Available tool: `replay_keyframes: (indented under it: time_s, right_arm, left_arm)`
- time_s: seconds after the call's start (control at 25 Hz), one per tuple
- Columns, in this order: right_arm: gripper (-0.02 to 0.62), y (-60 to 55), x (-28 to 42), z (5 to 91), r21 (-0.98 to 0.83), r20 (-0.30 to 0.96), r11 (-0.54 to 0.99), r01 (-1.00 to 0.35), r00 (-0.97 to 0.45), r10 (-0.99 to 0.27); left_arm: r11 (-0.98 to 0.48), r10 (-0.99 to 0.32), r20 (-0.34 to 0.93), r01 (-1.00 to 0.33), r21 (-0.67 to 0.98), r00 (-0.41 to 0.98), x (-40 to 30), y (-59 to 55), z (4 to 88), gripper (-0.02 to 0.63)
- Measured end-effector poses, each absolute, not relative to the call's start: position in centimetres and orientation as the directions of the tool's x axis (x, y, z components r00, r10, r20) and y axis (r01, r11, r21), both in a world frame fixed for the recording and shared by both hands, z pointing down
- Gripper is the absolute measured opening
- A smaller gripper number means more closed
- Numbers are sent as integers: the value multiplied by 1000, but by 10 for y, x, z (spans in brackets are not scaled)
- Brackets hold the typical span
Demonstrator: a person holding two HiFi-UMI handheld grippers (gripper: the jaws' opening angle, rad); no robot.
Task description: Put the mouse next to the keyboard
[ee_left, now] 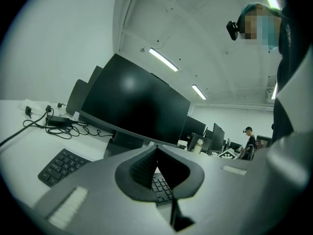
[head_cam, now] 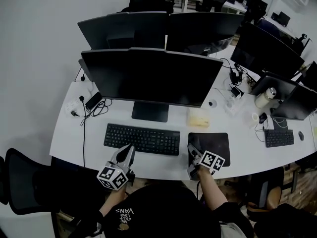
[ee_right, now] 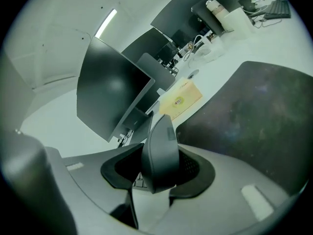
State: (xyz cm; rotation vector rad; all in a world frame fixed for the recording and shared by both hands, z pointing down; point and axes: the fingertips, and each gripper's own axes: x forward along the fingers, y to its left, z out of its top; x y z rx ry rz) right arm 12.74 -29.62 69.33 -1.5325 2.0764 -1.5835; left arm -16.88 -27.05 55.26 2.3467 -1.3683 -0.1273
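My right gripper [ee_right: 159, 173] is shut on a dark grey mouse [ee_right: 159, 153], which stands on edge between the jaws. In the head view this gripper [head_cam: 191, 153] hovers over the near left corner of the black mouse pad [head_cam: 213, 142], just right of the black keyboard [head_cam: 142, 139]. The pad [ee_right: 254, 116] also fills the right of the right gripper view. My left gripper [head_cam: 130, 151] sits at the keyboard's front edge with its jaws shut and nothing between them; the left gripper [ee_left: 156, 153] looks over the keyboard [ee_left: 61, 165].
A large monitor [head_cam: 151, 78] stands behind the keyboard. A yellow box [head_cam: 198, 117] lies behind the pad. Cables and an adapter [head_cam: 94, 105] lie at the desk's left. A second keyboard [head_cam: 279, 138], a bottle [head_cam: 265, 98] and more monitors are to the right. A black chair [head_cam: 25, 182] stands near left.
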Motion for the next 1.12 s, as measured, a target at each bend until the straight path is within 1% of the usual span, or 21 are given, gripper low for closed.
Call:
replay_keyframes:
  time_s: [0.24,0.6,0.72,0.8,0.88,1.04,1.12]
  right_arm:
    - [176,-314,134,711,-748,494,-74,-659,-478,-726]
    - [176,-318,140,728,-730,564,-159,-665,-454,-690]
    - [176,-320,141,733,-703,600,-178,-688,-441,-667]
    - [192,-320,144,731,-673,615,-166,-721,-419,-668]
    - [227,-320,146,730,-637,629,-150,-756,-398,-668]
    - [271,-314,152,730,-536,672,-106,-838,-347,-655]
    - [282,-311,153,730,-476,694,-69,-877,-326,-642]
  left_arm:
    - [-423,-847,143,-812,402,512,-157,-279,560,2]
    - [-451,-820,157,-791,412,550,-135,-285,566,2]
    - [-454,-814,163,-786,418,557,-131,-286,569,2]
    - [-458,-811,164,-783,421,562,-129,-287,570,2]
    - [-460,-809,164,-781,423,565,-128,-287,571,2]
    - [-458,-805,170,-779,428,568,-128,-285,575,2]
    - [-458,-804,173,-778,430,569,-128,-284,576,2]
